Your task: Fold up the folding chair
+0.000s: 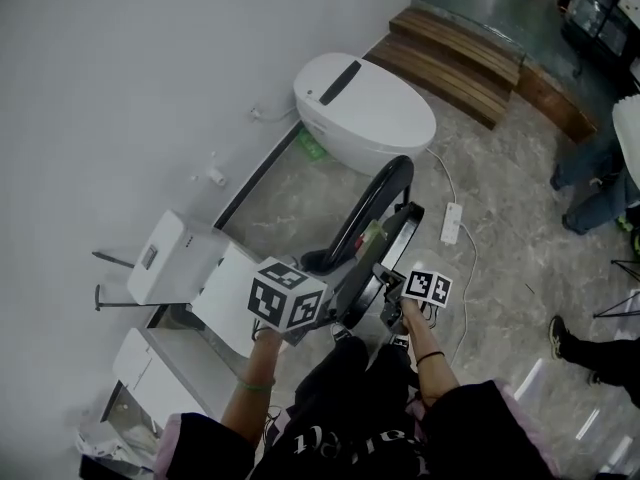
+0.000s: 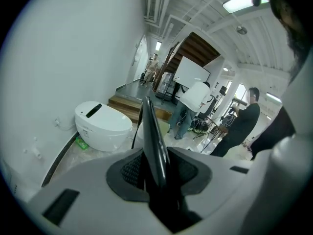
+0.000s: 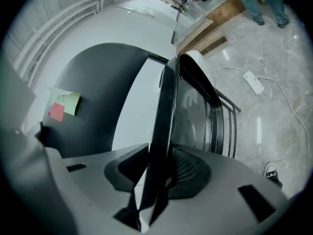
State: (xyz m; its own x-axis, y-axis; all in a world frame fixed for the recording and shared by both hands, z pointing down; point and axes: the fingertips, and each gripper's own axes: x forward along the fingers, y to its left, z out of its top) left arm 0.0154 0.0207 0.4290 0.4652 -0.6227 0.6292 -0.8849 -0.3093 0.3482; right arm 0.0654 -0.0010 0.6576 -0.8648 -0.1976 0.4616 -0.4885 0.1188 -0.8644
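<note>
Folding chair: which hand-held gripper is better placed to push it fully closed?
Probably right: the right hand-held gripper clamps the folding chair by a panel beside its frame bars, so it could press them together; the left hand-held gripper steadies another edge.

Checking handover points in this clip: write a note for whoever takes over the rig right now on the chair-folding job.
Left gripper: shut on a thin black edge of the folding chair.
Right gripper: shut on another black edge of the chair.
Chair: stands upright in front of the person, near the white toilet; a power strip lies to its right in the head view.
Done: both grips are set, and the chair's panels look drawn close together.
Left: I cannot tell whether it is fully flat; press it flat if needed, then put it down.
</note>
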